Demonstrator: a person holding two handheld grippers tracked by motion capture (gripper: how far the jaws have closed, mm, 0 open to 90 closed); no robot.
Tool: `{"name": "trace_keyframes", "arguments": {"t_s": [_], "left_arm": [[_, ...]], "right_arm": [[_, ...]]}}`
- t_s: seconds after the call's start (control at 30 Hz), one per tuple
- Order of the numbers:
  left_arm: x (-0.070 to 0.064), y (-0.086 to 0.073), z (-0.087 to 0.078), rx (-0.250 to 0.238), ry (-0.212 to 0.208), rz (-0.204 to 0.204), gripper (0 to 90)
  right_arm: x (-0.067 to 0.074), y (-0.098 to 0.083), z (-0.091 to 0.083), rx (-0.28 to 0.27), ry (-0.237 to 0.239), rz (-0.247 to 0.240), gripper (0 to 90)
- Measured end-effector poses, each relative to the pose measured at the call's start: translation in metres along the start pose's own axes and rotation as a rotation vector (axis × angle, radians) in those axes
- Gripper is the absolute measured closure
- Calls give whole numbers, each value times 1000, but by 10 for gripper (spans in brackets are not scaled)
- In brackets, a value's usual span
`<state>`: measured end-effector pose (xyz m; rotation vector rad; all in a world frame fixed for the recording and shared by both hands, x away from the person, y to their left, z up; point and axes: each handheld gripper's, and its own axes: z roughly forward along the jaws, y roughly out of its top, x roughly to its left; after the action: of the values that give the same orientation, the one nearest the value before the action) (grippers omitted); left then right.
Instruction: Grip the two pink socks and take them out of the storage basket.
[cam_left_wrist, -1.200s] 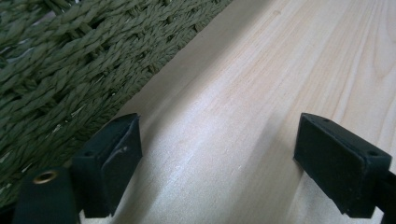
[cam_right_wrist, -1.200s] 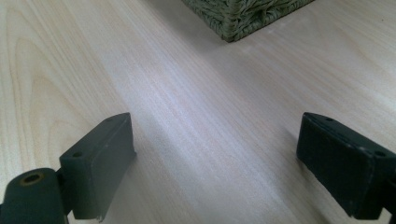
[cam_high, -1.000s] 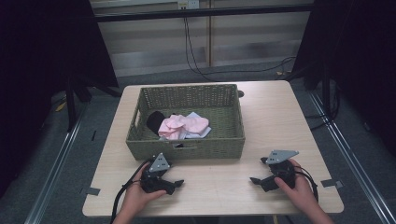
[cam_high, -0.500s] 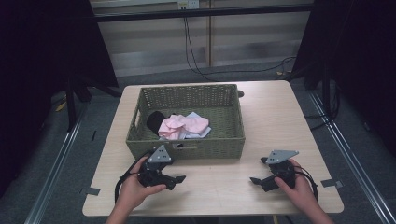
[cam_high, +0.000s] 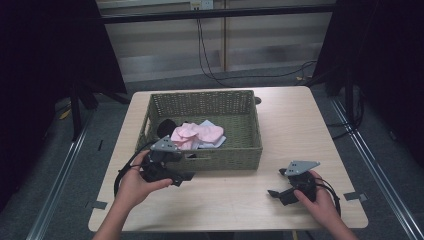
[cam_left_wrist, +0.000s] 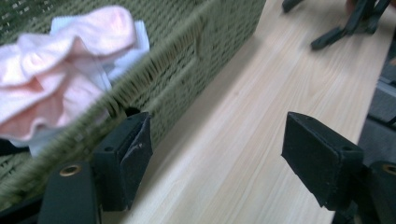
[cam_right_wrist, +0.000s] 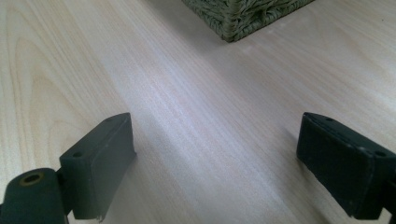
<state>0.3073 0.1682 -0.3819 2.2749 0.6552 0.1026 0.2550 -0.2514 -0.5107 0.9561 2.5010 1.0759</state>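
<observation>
The left gripper was open with nothing between its jaws, just beside the front wall of the woven basket. Inside the basket, beyond this gripper, lay pink cloths. The right gripper was open too, low over the bare table, apart from the basket corner. No writing could be read.

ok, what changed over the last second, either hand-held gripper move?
The left hand-held gripper moved forward and up from the table's near edge to the basket's front wall, jaws open, holding nothing. The right hand-held gripper, the pink cloth and the basket stayed put.
</observation>
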Motion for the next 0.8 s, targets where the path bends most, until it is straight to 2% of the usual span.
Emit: {"name": "trace_keyframes", "arguments": {"t_s": [0.1,0.13,0.43,0.6,0.8], "left_arm": [[3,7,-3,0,7,0,240],[7,13,-5,-4,6,-21,240],[24,36,-6,4,32,-43,240],[34,43,-1,35,58,-48,240],[45,49,1,23,65,-64,240]], "right_arm": [[0,0,0,0,0,-1,105],[0,0,0,0,0,-1,105],[0,0,0,-1,0,-1,105],[0,0,0,0,0,-1,105],[0,0,0,0,0,0,105]]}}
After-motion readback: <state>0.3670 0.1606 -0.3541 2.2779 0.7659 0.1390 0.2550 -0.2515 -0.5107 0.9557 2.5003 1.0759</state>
